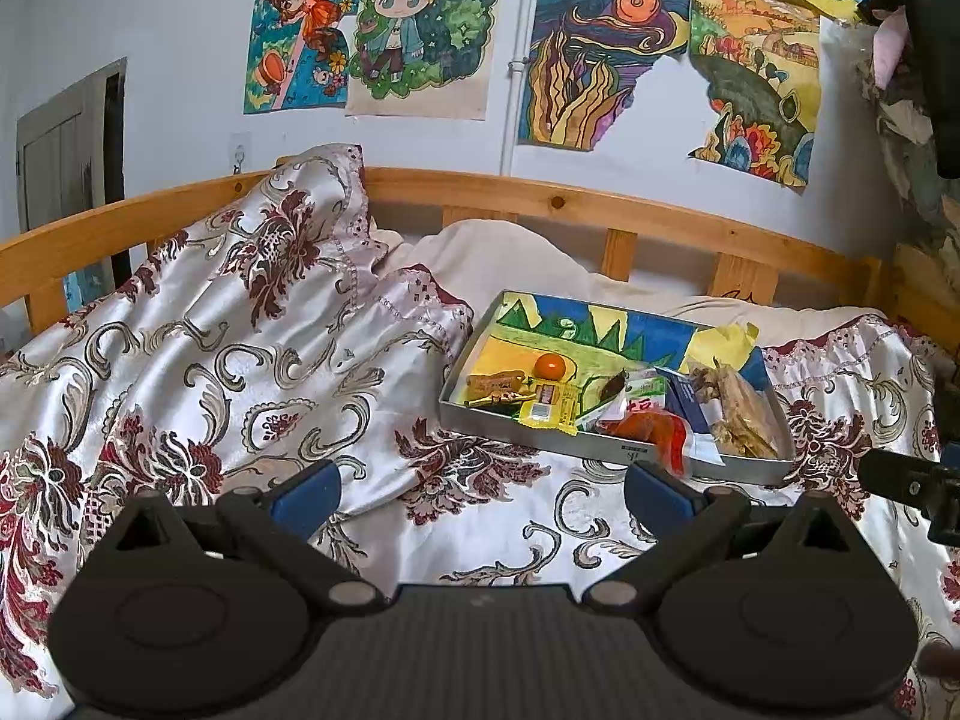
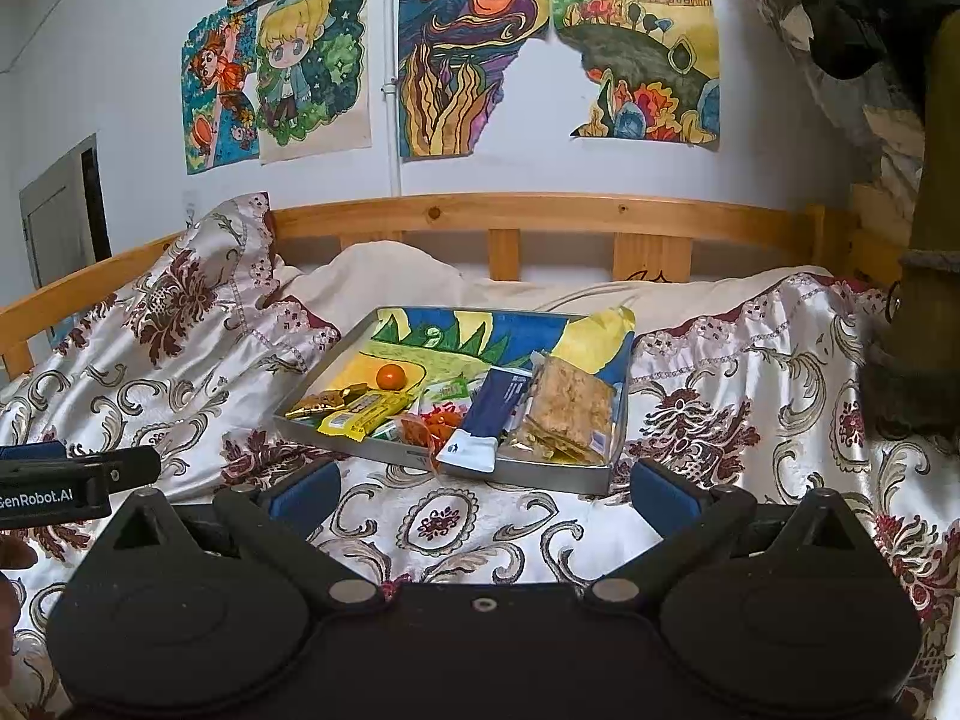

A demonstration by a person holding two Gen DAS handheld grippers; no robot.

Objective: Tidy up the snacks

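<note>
Two hand-held grippers are hovering over a bed, both pointing at a shallow grey tray (image 2: 540,476) of snacks resting on a floral satin bedspread (image 2: 720,420). The left hand-held gripper (image 1: 480,495) is standing wide apart with nothing between its blue pads; the right hand-held gripper (image 2: 483,495) is likewise spread wide and carrying nothing.

All the snacks in sight are already lying inside the tray, which fits either a sorting job that is finished or one in which the contents are yet to be rearranged. A cracker pack (image 2: 570,414) is filling the right end, likely because its bulk needs the room, with a blue-and-white packet (image 2: 489,420) lying just beside it and overhanging the near rim. A yellow bar (image 2: 360,414) and a gold wrapper (image 2: 318,402) are crowding the near left corner, a small orange fruit (image 2: 391,375) is sitting alone behind them, and a red-orange packet (image 2: 429,426) is wedged in the middle. The far half of the tray, lined with a bright crayon drawing, is staying bare.

The soft, rumpled bedding is giving the tray an uneven seat, so it may be tilting slightly. Behind it, a pale pillow is leaning against a wooden bed rail (image 2: 540,210), and children's coloured drawings (image 2: 468,60) are covering the white wall.
</note>
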